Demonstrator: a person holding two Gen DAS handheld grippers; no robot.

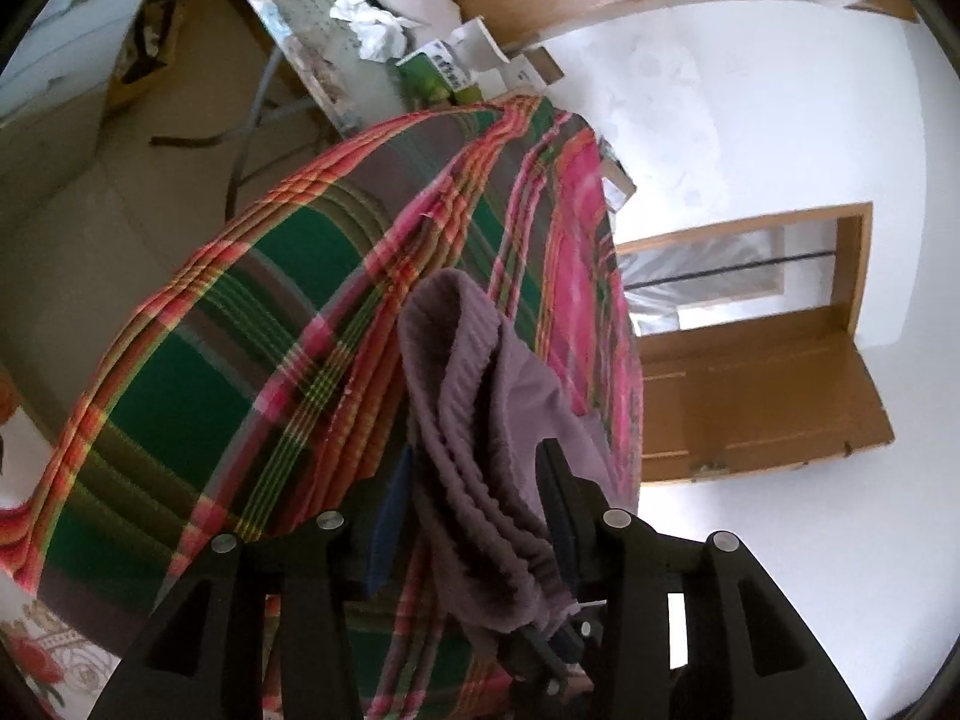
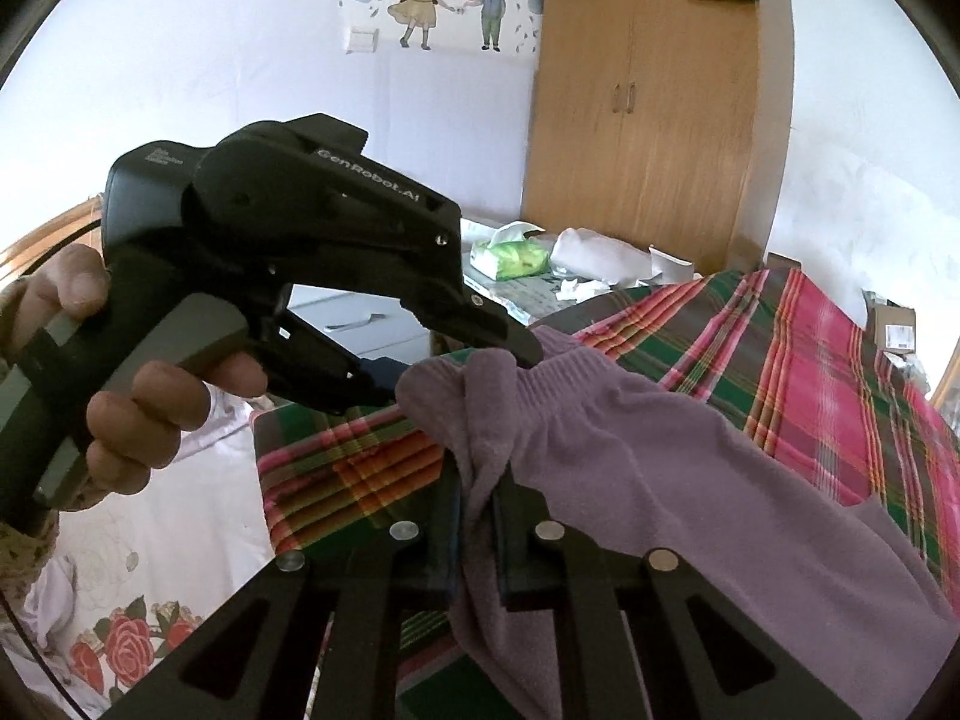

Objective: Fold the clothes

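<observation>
Two tools grip purple garment [image 2: 660, 468] above plaid cloth [image 1: 270, 324]

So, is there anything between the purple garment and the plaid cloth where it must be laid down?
Nothing visible. Both hand-held grippers, left and right, grip the purple garment above the plaid cloth, which is bare beneath it.

Purple garment [image 2: 660, 468], plaid red-green cloth [image 1: 270, 330]

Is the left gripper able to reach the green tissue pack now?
Probably not: the left gripper is shut on the purple garment, and the tissue pack lies well beyond the plaid blanket.
</observation>
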